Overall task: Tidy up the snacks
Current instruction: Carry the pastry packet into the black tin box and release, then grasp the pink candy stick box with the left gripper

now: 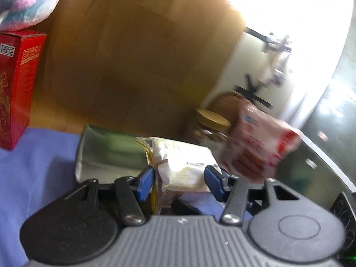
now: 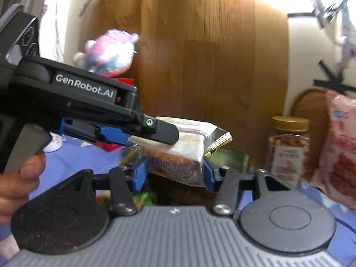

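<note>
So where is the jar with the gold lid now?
The jar with the gold lid stands at the right of the right wrist view, in front of the wooden board, between the green tin and the pink snack bag.

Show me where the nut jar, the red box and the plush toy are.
nut jar (image 2: 288, 153): right wrist view, on its clear body above the label.
red box (image 1: 16, 84): left wrist view, on its front face.
plush toy (image 2: 110, 54): right wrist view, on its pink belly.

Nut jar (image 2: 288, 150) and pink snack bag (image 2: 340, 151) are crowding the right; red box (image 1: 17, 89) is blocking far left; blue cloth (image 1: 37, 166) between is lying open.
</note>
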